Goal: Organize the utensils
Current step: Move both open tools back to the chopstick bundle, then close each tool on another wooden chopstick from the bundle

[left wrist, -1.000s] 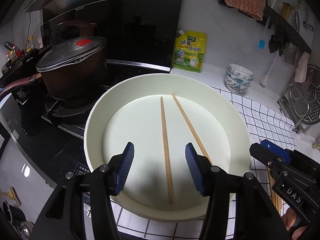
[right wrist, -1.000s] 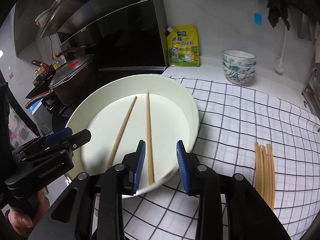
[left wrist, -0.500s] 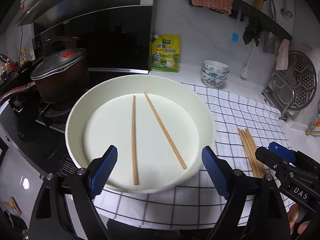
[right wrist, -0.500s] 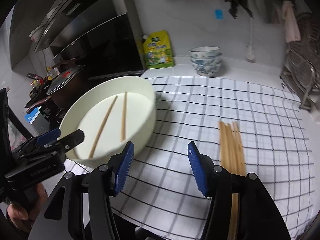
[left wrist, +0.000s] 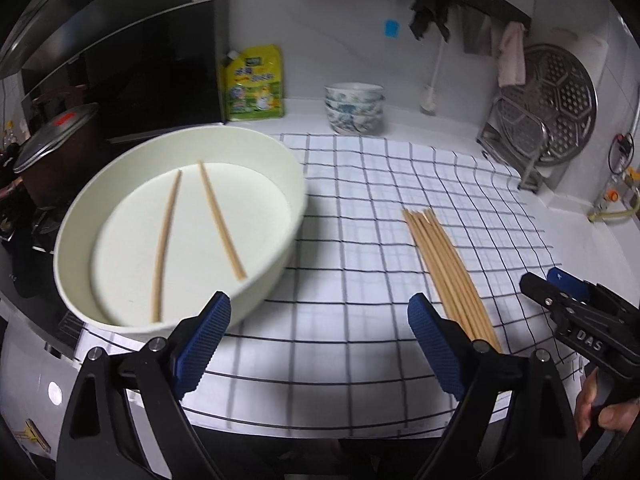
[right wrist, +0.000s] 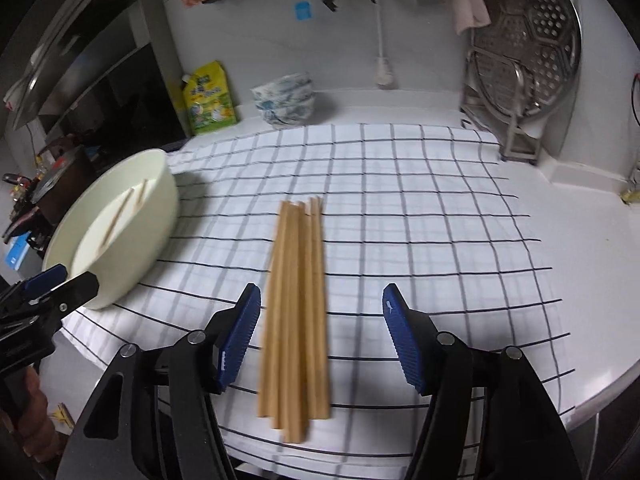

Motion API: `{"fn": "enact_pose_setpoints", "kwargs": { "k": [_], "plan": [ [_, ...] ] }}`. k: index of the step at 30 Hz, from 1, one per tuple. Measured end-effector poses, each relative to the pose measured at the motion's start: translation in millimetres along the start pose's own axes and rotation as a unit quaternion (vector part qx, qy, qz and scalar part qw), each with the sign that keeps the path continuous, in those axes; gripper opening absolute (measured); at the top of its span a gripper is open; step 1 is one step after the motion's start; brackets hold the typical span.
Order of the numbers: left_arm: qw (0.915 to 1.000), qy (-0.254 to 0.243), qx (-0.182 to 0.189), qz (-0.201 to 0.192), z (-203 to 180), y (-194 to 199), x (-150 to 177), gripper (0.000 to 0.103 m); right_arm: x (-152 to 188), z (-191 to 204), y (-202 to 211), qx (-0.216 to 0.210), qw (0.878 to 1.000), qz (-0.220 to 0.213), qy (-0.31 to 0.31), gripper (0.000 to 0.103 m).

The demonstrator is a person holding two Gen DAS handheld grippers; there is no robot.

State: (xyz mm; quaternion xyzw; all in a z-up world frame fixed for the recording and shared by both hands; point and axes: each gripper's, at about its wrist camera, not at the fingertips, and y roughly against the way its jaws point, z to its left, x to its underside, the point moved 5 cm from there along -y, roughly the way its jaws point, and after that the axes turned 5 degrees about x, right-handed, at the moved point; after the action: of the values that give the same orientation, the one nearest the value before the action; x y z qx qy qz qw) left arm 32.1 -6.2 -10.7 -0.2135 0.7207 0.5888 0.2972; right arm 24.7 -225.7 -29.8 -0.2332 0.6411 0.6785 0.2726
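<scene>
Blue-padded, our right gripper (right wrist: 322, 334) hangs over the near end of the chopstick bundle (right wrist: 298, 308) on the checked cloth (right wrist: 420, 208), jaws opening, pads clear. Our left gripper (left wrist: 318, 342) is spread wide, empty. Farther left, two chopsticks (left wrist: 192, 236) lie in the cream basin (left wrist: 280, 240).

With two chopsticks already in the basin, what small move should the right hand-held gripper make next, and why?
Probably lower the right hand-held gripper onto the bundle of chopsticks on the checked cloth. Its jaws are opening and straddle the bundle without touching it, and only two chopsticks lie in the cream basin.
</scene>
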Motion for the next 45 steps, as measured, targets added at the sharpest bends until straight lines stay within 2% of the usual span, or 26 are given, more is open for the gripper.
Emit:
{"fn": "enact_pose_setpoints", "kwargs": {
  "k": [3, 9, 22, 36, 45],
  "plan": [
    [0.9998, -0.006, 0.008, 0.02, -17, -15, 7, 0.091, 6, -7, -16, 0.018, 1.0, 0.015, 0.015, 0.065],
    [0.9991, -0.014, 0.0, 0.04, -37, -36, 14, 0.091, 16, -10, -37, 0.009, 0.999, 0.034, 0.038, 0.065],
    [0.9978, 0.001, -0.028, 0.06, -40, -60, 24, 0.091, 17, -10, -75, 0.016, 0.995, 0.069, 0.067, 0.065],
    [0.9974, 0.021, -0.026, 0.064, -50, -72, 23, 0.091, 21, -13, -77, 0.018, 0.995, 0.073, 0.073, 0.064],
    [0.9971, 0.014, -0.026, 0.07, -64, -88, 26, 0.091, 18, -36, -78, 0.025, 0.996, 0.071, 0.046, 0.064]
  ]
}}
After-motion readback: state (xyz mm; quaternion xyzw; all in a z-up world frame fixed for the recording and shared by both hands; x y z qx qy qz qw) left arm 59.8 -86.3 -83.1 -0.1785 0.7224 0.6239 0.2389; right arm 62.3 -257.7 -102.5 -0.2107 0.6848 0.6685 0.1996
